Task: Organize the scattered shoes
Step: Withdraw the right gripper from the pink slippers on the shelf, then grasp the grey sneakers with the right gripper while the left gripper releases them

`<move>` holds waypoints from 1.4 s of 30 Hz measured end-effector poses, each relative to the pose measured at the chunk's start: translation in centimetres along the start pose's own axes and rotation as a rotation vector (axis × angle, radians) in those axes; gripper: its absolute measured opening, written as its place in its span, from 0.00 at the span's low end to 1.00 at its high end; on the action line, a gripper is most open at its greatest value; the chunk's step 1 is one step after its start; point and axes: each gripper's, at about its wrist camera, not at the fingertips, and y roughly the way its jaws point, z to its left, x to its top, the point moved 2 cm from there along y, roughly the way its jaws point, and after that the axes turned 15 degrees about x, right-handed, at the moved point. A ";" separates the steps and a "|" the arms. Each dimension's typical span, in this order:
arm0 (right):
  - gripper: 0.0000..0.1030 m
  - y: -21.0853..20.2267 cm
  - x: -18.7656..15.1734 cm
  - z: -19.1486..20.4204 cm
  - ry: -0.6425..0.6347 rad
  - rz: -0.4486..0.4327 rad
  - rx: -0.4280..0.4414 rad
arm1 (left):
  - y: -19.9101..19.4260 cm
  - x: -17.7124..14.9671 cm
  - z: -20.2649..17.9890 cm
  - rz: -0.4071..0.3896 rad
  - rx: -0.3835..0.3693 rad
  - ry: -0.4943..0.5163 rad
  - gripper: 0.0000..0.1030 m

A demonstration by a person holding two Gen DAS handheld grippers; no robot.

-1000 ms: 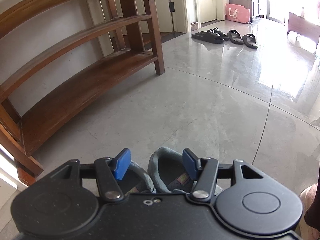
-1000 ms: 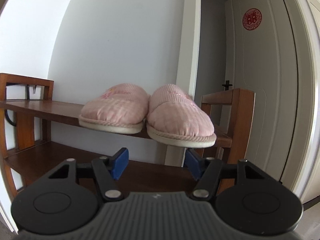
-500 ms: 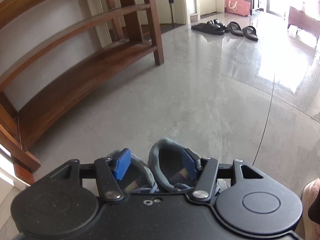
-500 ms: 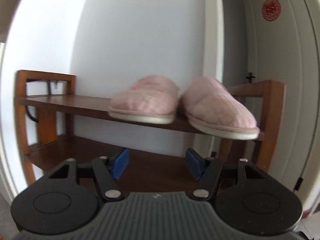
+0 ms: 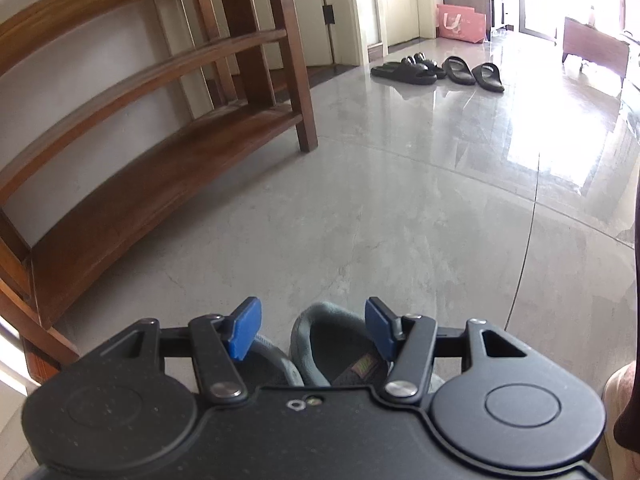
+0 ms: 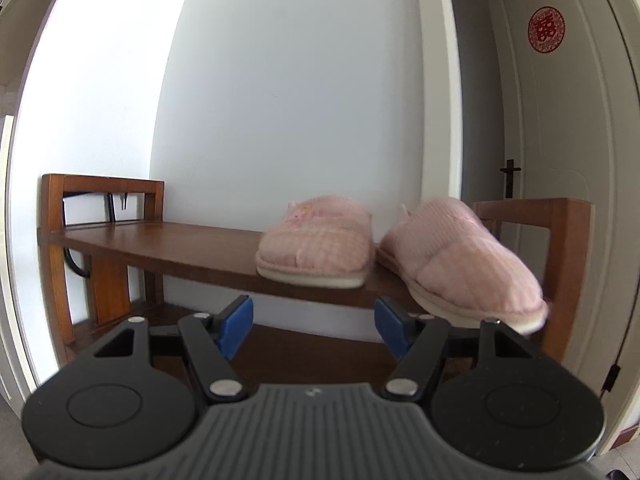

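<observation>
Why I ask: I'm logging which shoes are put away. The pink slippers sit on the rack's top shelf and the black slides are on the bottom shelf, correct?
Not quite. The pink slippers do sit on the rack's top shelf, as the right wrist view shows. But the black slides are not on the bottom shelf; the left wrist view shows them on the floor, beyond the rack's far end.

Grey shoes [image 5: 320, 344] mostly hidden behind gripper body; perhaps sneakers.

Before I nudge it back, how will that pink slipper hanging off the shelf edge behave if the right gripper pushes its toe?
The overhanging pink slipper looks quilted and soft, so its toe will probably dent first. Its thin pale sole should slide along the smooth wooden shelf. Likely light; it may skew towards the other pink slipper.
</observation>
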 end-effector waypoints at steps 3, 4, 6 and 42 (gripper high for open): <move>0.69 -0.8 0.1 -1.8 -0.013 -0.015 -0.059 | 0.4 -0.1 -0.1 0.024 -0.005 -0.009 0.55; 0.69 -1.1 0.2 -2.4 -0.017 -0.019 -0.078 | 0.4 0.0 -0.1 0.026 -0.006 -0.011 0.55; 0.69 0.1 1.3 -4.0 0.023 0.002 -0.083 | 0.3 0.3 -0.3 0.012 -0.002 -0.005 0.55; 0.80 6.2 -45.0 20.7 0.744 1.030 0.400 | -2.3 -7.5 8.7 0.101 0.261 -0.148 0.55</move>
